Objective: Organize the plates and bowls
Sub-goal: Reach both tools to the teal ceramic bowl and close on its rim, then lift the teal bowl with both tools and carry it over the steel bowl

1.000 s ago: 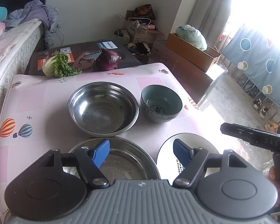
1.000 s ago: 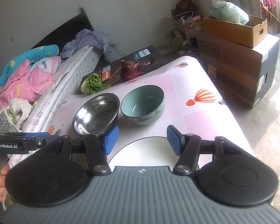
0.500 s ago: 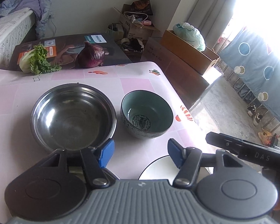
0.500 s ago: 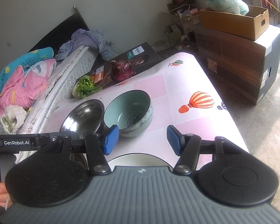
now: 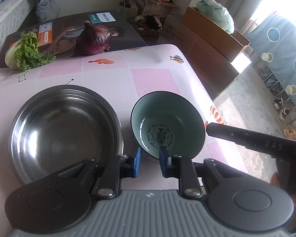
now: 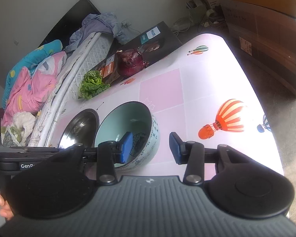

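A teal ceramic bowl (image 5: 167, 126) stands on the pink table, right of a larger steel bowl (image 5: 65, 132). My left gripper (image 5: 149, 162) straddles the teal bowl's near rim, one blue pad outside and one inside, jaws narrowed around it. In the right wrist view the teal bowl (image 6: 140, 122) and steel bowl (image 6: 79, 128) lie ahead. My right gripper (image 6: 150, 148) is open, its left pad inside the bowl's right rim and its right pad outside. The plates seen earlier are out of view.
A red onion (image 5: 93, 38) and a leafy cabbage (image 5: 23, 52) lie at the table's far edge by a dark printed box (image 5: 69, 31). A bed (image 6: 39, 83) runs along the left. Cardboard boxes (image 6: 266, 29) stand right of the table's edge (image 5: 203, 90).
Both grippers moved forward over the plates to the teal bowl. My left gripper's jaws narrowed around the bowl's near rim. My right gripper came to the bowl's right rim, still open.
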`<state>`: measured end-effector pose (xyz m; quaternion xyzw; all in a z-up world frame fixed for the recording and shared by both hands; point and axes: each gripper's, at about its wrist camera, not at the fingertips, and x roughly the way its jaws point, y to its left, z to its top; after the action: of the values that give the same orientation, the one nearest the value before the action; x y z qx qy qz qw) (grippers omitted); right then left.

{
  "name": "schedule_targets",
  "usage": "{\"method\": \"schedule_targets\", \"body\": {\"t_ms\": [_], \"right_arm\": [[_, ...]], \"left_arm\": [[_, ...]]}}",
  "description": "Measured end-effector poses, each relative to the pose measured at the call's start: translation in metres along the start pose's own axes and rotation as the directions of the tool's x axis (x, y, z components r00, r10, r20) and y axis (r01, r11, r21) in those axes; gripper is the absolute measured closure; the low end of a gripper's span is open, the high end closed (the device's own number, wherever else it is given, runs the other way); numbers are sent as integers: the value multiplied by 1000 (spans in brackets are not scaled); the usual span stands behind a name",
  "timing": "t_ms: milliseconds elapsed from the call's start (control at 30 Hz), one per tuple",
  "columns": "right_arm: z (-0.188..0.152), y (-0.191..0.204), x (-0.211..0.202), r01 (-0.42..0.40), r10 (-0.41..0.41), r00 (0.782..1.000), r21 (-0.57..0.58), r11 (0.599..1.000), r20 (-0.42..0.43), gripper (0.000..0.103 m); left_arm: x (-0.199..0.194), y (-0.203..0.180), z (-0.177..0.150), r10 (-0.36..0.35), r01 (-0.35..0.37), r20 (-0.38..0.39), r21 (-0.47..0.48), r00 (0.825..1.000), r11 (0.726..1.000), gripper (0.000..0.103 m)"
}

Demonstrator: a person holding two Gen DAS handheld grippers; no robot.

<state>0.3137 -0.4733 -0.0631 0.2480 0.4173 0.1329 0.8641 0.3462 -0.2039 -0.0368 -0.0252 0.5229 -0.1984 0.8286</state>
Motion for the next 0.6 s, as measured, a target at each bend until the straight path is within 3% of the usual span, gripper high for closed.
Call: {"method": "schedule_targets", "body": {"t_ms": [100, 267, 600], "right_arm": [[6, -5, 17, -22, 22, 999, 8, 1000, -32, 68], [12, -1, 37, -18, 15, 998, -44, 999, -63, 86], [9, -1, 30, 16, -24, 997, -119, 993, -73, 86]], "left_arm": [[8, 0, 5, 9, -9, -14, 2, 1000, 1000, 82], [15, 1, 8, 18, -18, -30, 10, 999, 1000, 81], [14, -4, 8, -64, 65, -66, 21, 996, 998, 80]]}}
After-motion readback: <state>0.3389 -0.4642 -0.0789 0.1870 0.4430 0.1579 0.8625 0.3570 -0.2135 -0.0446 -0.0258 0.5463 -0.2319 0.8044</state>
